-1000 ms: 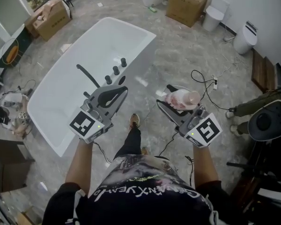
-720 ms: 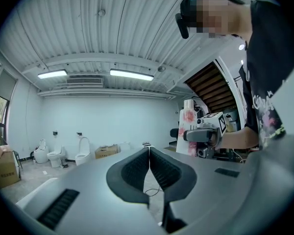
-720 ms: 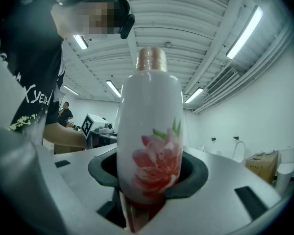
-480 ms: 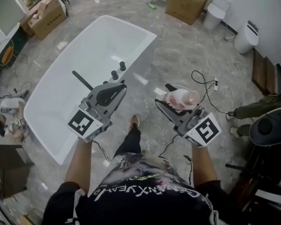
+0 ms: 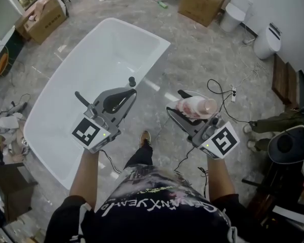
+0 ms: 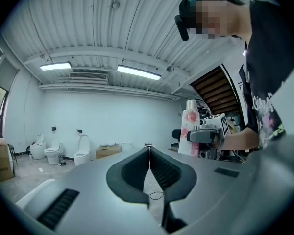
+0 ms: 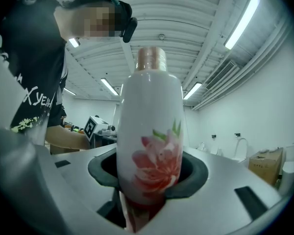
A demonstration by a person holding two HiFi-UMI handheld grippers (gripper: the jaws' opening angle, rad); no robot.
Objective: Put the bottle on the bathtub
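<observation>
One bathtub [image 5: 91, 59], one bottle [image 5: 195, 107], two grippers. Both held level, side by side, pointing forward: left gripper [image 5: 127, 91] closed tight on nothing, above the tub's rim; right gripper [image 5: 175, 101] clamped round the flowered bottle, beside the bathtub, over the floor [image 5: 202, 49].

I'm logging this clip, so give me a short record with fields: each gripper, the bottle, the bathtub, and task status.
right gripper: shut on the bottle
left gripper: shut, nothing between its jaws
bottle: white, pink flower print, pinkish cap
bathtub: white, left of the bottle in the head view
task status: bottle not yet on the bathtub
</observation>
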